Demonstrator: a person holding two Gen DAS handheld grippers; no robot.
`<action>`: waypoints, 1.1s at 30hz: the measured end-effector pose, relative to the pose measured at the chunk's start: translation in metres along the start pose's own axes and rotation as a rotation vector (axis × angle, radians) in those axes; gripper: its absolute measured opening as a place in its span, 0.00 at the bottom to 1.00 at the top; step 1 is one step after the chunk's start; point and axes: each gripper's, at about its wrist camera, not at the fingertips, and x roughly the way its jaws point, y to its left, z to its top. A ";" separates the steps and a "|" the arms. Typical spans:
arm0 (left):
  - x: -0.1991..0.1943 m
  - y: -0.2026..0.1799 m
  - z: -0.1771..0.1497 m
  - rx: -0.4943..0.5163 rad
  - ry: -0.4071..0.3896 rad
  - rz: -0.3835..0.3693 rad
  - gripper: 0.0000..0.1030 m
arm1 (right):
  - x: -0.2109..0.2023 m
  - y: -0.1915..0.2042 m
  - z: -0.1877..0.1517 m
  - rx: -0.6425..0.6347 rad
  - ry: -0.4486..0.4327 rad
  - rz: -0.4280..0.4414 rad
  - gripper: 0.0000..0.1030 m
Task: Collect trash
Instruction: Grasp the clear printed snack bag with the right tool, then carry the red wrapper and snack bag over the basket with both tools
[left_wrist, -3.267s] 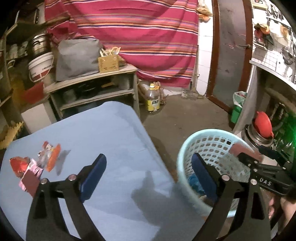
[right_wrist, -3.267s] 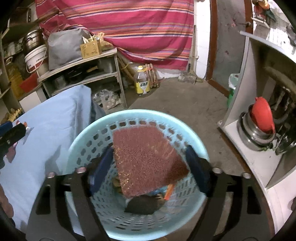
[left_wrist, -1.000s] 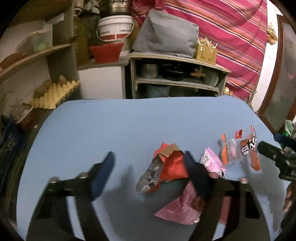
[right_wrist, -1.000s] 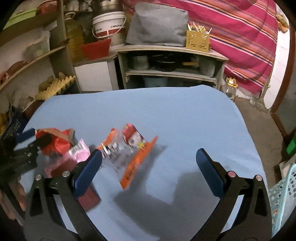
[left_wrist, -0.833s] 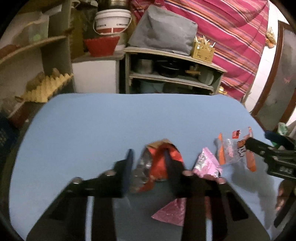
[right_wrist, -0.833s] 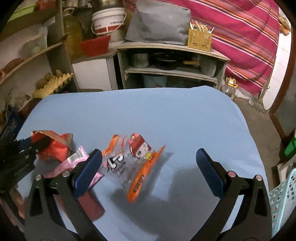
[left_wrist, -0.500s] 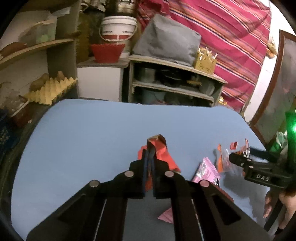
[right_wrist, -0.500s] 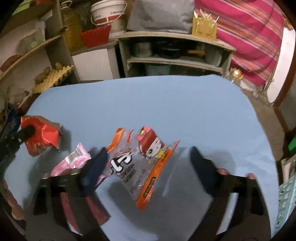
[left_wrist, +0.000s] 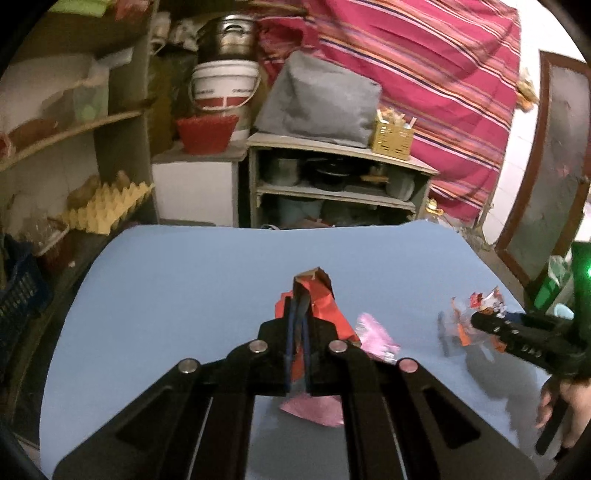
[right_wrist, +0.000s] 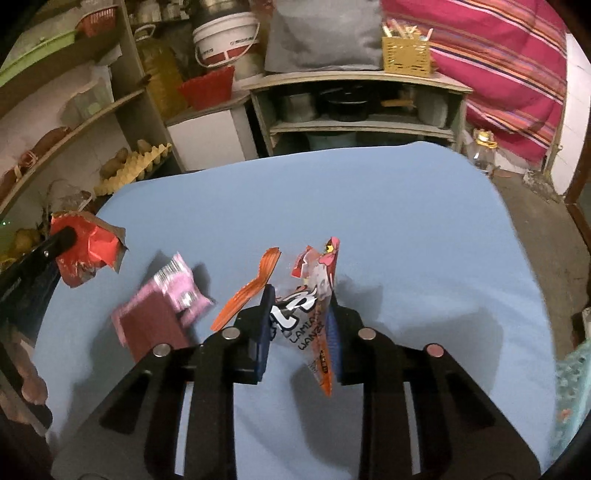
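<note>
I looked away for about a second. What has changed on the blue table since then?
The left tongs closed on the red wrapper and lifted it. The right tongs closed on the clear orange-edged snack bag. The pink wrapper stayed on the blue table.

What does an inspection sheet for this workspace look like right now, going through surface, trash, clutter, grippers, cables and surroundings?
Surface: table under a blue cloth.
Job's things: red wrapper held off the cloth; clear orange-edged snack bag gripped; pink wrapper lying on the cloth, partly over a dark red packet.
Clutter: nothing seen on the cloth besides trash.
Grippers: left gripper shut on the red wrapper; right gripper closed on the snack bag.
Cables: nothing seen.
Surroundings: shelf unit with pots, white bucket, yellow basket, egg trays, striped cloth, light blue basket edge at right.
</note>
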 end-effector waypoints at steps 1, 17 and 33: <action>-0.003 -0.012 -0.001 0.011 0.007 -0.011 0.04 | -0.012 -0.010 -0.004 0.009 -0.008 -0.006 0.25; -0.029 -0.211 -0.024 0.184 0.048 -0.205 0.04 | -0.153 -0.146 -0.074 0.098 -0.119 -0.154 0.25; -0.040 -0.391 -0.045 0.311 0.067 -0.419 0.04 | -0.243 -0.278 -0.133 0.227 -0.149 -0.315 0.25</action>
